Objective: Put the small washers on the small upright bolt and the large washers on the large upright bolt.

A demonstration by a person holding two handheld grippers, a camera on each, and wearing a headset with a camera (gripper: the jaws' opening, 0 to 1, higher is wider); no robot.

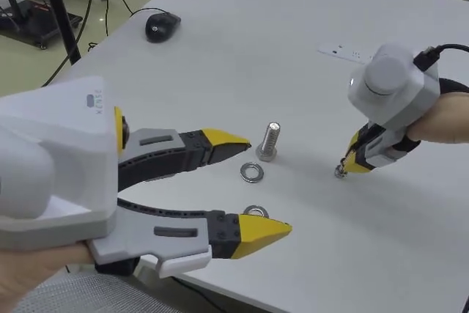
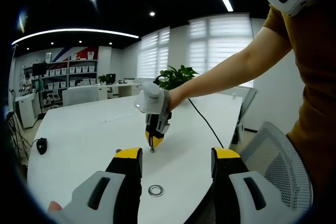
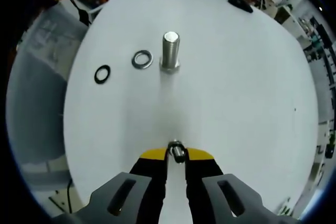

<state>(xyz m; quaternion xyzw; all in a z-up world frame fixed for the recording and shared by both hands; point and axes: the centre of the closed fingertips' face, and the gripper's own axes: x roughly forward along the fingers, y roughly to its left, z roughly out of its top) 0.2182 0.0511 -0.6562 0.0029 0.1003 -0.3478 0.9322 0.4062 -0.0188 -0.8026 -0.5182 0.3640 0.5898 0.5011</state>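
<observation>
Head view: shows the left claw (image 1: 269, 184) spread wide and empty, low over the table (image 1: 308, 49), with one washer (image 1: 252, 172) lying flat between its tips and a second washer (image 1: 255, 212) peeking out at the lower tip. Puts the large bolt (image 1: 270, 141) just beyond, head down on the table, long axis vertical, threaded end pointing up. Places the right claw (image 1: 344, 169) well apart, tipped steeply down onto the small bolt (image 1: 341, 174), likewise upright. Left gripper view: confirms wide, empty jaws straddling a flat washer (image 2: 156, 190), with the right claw (image 2: 153, 145) ahead, nose down. Right gripper view: finds the tips pinched nearly closed on the small bolt (image 3: 177, 151); cannot tell about any washer in the pinch. Sets the large bolt (image 3: 170, 51) farther out, a washer (image 3: 142, 59) just beside it and a darker washer (image 3: 102, 74) farther off. For the step in hand, probably seating a small washer: keep the hole centred over the vertical shank, hold it level, let go only when over the tip, and avoid nudging the bolt sideways.
</observation>
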